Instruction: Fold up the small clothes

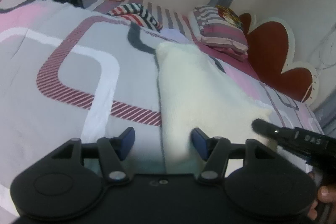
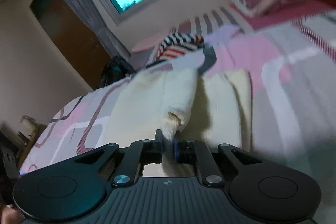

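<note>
Nearest us, our left claw [image 1: 162,141] stands spread above the near left edge of the cream knit garment [image 1: 195,85], which lies flat on the bed [image 1: 63,98]. Our right claw [image 2: 168,147] pinches the garment's near cuff [image 2: 175,119], bunching it.

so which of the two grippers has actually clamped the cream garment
The right gripper: its jaws pinch a fold of the cream garment. The left gripper stands open over the cloth's edge.
</note>
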A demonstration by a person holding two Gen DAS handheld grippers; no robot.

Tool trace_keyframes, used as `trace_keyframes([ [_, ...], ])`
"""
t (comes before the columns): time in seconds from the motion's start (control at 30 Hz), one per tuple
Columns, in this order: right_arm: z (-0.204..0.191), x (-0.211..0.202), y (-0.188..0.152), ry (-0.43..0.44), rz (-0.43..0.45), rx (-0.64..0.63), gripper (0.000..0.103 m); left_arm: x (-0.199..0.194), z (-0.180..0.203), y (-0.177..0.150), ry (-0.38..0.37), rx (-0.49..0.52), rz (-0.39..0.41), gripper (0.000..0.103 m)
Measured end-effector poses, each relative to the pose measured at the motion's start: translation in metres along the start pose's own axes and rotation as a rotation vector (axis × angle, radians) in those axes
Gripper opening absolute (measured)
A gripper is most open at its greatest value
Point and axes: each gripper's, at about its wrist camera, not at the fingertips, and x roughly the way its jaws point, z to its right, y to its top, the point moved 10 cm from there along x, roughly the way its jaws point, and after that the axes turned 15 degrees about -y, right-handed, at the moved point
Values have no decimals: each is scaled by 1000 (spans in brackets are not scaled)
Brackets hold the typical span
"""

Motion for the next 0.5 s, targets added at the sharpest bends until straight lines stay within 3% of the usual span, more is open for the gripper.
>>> trace_keyframes([
  [0.2,17,-28,-6,-42,35,30,5,11,27,-7,-11,87,-67,57],
  [0.33,50,-19,-15,-101,4,101,0,26,33,-20,-10,131,-122,58],
  [0.5,61,-37,-4,-8,67,202,1,11,30,-10,-69,88,-57,58],
])
